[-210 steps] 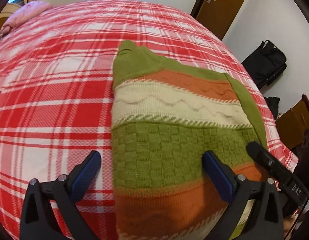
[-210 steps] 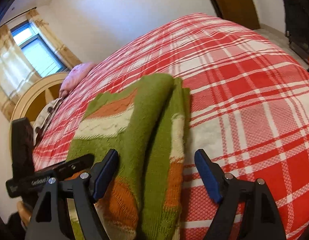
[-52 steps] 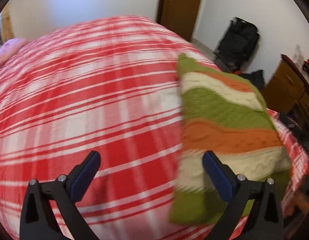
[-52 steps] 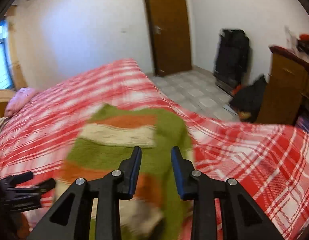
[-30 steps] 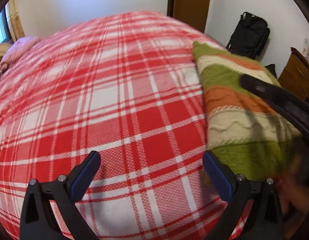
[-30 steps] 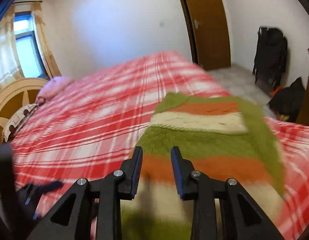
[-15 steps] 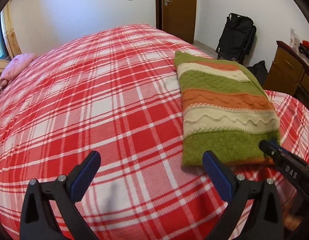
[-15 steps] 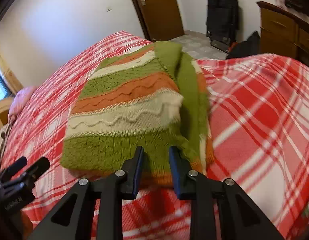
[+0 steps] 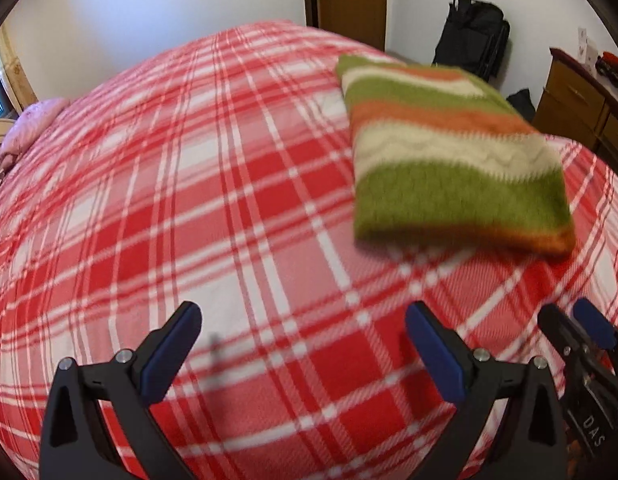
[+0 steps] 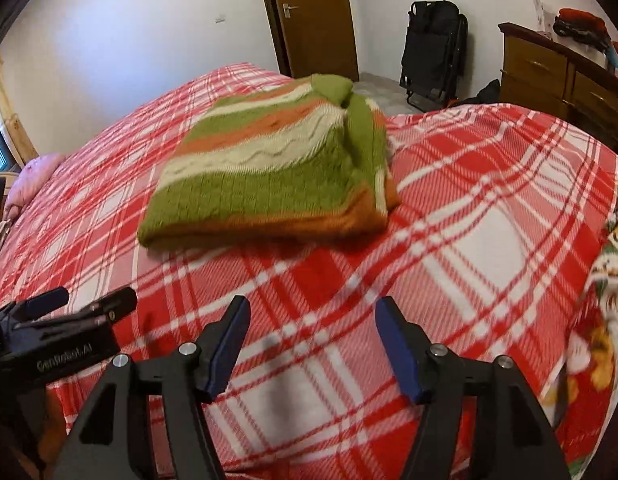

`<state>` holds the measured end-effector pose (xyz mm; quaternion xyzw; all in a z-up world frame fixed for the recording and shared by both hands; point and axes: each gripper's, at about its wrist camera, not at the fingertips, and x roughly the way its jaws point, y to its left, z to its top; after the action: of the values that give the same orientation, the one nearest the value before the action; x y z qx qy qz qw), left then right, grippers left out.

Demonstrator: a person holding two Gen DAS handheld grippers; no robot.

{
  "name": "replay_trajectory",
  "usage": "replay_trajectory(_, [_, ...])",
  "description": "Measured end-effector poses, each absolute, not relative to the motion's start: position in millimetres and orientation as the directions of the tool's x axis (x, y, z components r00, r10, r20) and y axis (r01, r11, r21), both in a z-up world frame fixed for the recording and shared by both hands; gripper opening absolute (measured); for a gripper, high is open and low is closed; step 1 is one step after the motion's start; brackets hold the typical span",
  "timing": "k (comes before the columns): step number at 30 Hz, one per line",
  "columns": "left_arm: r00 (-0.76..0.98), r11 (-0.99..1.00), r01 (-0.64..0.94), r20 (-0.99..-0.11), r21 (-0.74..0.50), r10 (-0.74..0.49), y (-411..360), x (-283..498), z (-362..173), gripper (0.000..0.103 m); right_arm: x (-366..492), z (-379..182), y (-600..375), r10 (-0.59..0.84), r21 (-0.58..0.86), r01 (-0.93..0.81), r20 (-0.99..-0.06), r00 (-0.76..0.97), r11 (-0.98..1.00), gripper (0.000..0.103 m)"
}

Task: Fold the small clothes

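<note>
Since a moment ago the right claw point(image 10: 311, 344) has spread and both have backed off; left claw point(image 9: 303, 354) gapes, empty. Sweater point(image 10: 269, 168) lies folded on the bed point(image 10: 489, 240); its loose right-hand layers could slump.

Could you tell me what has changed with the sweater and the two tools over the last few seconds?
The right tool was shut on the sweater's near edge; it has let go, opened and drawn back. The left tool has pulled back as well. The sweater, earlier only folded lengthwise, now lies as a compact folded stack on the plaid bedspread. The left tool stayed open throughout.
</note>
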<state>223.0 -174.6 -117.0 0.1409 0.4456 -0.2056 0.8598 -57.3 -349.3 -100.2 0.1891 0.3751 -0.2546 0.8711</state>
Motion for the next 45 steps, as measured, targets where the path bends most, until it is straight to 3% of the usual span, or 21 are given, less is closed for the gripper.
replay_trajectory(7, [0.499,0.855,0.51,-0.843,0.097,-0.202,-158.3,201.0,-122.5,0.103,-69.9,-97.7,-336.6,-0.279,0.156,0.606,-0.78,0.56,0.78,0.066])
replay_trajectory(11, [0.497,0.859,0.504,-0.844,0.09,-0.203,-147.0,191.9,-110.3,0.103,-88.2,-68.9,-328.5,-0.342,0.161,0.629,-0.724,0.599,0.761,0.066])
replay_trajectory(17, [0.687,0.879,0.462,-0.674,0.114,-0.274,-126.0,157.1,-39.9,0.103,-110.7,-6.5,-309.7,-0.461,0.134,0.624,-0.559,0.689,0.77,0.066])
replay_trajectory(22, [0.75,0.888,0.456,-0.563,0.062,-0.346,-107.8,131.1,7.8,0.103,-128.1,32.1,-293.4,-0.522,0.142,0.625,-0.428,0.738,0.768,0.066])
replay_trajectory(26, [0.832,0.903,0.422,-0.433,0.086,-0.347,-97.6,109.7,36.0,0.103,-138.4,56.6,-280.4,-0.569,0.112,0.629,-0.327,0.754,0.769,0.066])
replay_trajectory(33, [0.899,0.914,0.392,-0.255,0.105,-0.357,-86.4,87.0,65.1,0.103,-152.1,78.3,-267.8,-0.585,0.115,0.621,-0.237,0.775,0.776,0.069])
replay_trajectory(38, [0.909,0.911,0.396,-0.189,0.112,-0.372,-88.8,78.3,76.7,0.103,-166.1,93.0,-266.6,-0.608,0.138,0.631,-0.177,0.774,0.763,0.07])
replay_trajectory(45, [0.892,0.906,0.413,-0.241,0.092,-0.382,-94.5,85.7,73.4,0.103,-175.6,98.9,-263.5,-0.624,0.163,0.637,-0.128,0.771,0.754,0.077])
